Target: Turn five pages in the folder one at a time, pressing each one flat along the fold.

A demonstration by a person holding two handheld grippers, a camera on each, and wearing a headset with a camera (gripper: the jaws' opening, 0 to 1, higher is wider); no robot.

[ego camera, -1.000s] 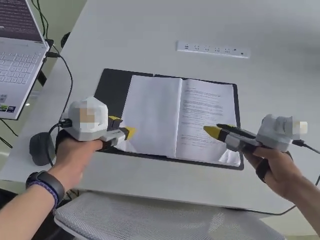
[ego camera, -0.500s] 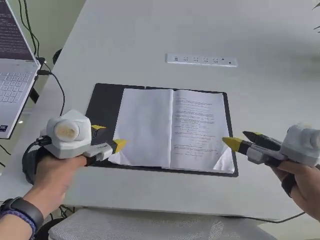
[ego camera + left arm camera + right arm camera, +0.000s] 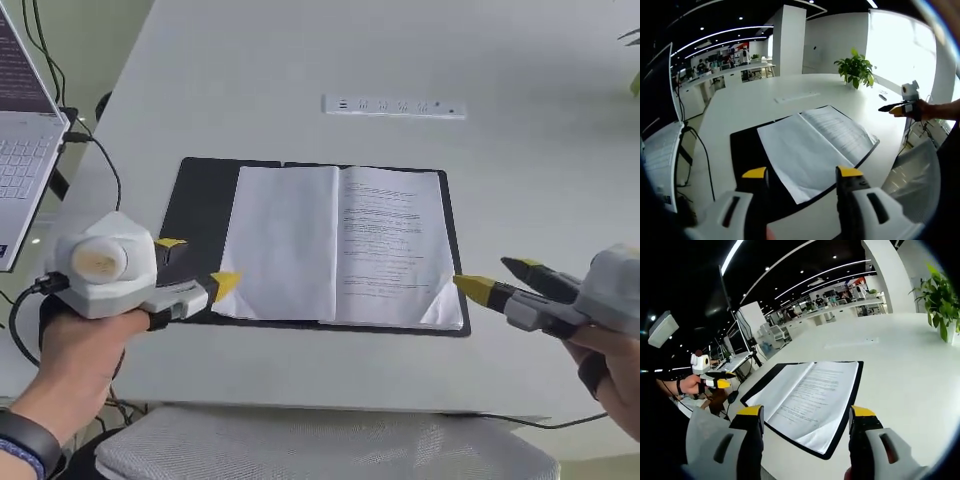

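— Where is the folder (image 3: 200,205)?
— It lies open on the white bench (image 3: 300,60), in the middle of the head view. A blank page (image 3: 285,240) is on its left and a printed page (image 3: 390,240) on its right, with the lower right corner curling up slightly.
— And the tools?
— The left hand-held gripper (image 3: 198,263) hovers near the folder's lower left corner, jaws spread wide and empty. The right hand-held gripper (image 3: 498,277) sits just off the lower right corner, equally wide and gripping nothing.

Black folder (image 3: 200,215) open flat on the white table, blank left page, printed right page.
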